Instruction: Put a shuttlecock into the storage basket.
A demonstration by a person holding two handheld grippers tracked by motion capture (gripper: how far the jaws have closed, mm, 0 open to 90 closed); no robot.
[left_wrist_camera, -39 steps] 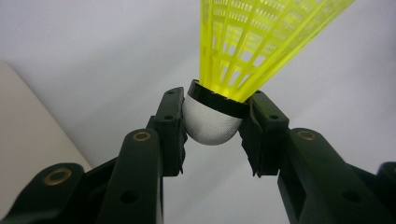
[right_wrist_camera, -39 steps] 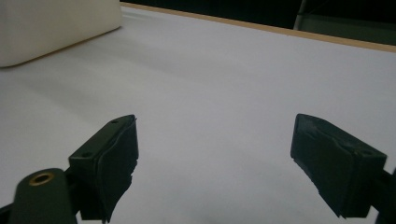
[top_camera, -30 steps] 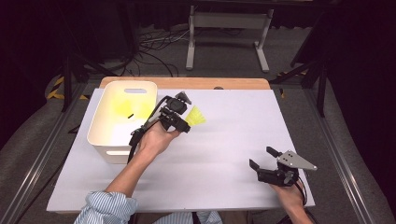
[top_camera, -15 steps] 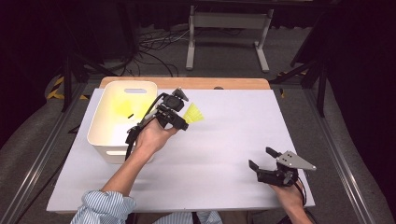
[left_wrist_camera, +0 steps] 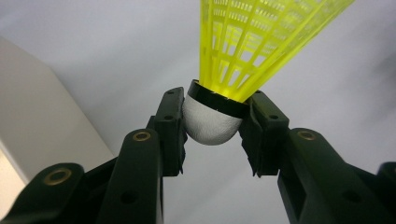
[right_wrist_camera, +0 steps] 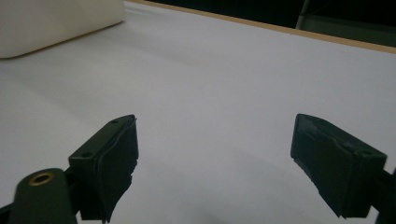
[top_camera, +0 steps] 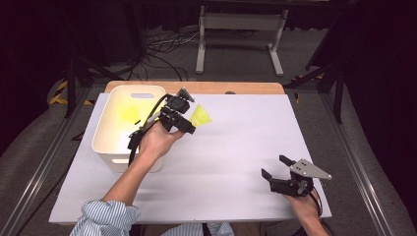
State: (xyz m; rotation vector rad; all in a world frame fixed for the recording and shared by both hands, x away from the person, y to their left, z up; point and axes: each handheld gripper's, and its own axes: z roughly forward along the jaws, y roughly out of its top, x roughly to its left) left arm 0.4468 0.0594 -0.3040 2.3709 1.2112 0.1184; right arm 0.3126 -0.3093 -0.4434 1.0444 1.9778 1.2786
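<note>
A person at a white-covered table (top_camera: pixel 236 162) holds a two-jaw gripper in each hand. The left gripper (top_camera: pixel 189 120) is raised just beside the right wall of a white plastic bin (top_camera: pixel 109 147), at the table's far left. Its jaws are clamped on a yellow shuttlecock (top_camera: pixel 201 116): in the left gripper view the two black pads (left_wrist_camera: pixel 170 126) press on either side of the white rounded cork, just under its black band, and the shuttlecock (left_wrist_camera: pixel 243 51) fans its yellow mesh skirt up and away from the gripper. Seen from the high view, the skirt points to the right, away from the bin, above the bare tabletop. A yellow shape, blurred, lies inside the bin.

The right gripper (top_camera: pixel 275 167) sits low at the table's near right corner, well apart from the bin and the shuttlecock. Its jaws stand wide open with nothing between them; in the right gripper view the pads (right_wrist_camera: pixel 116 154) frame only plain white tabletop.
</note>
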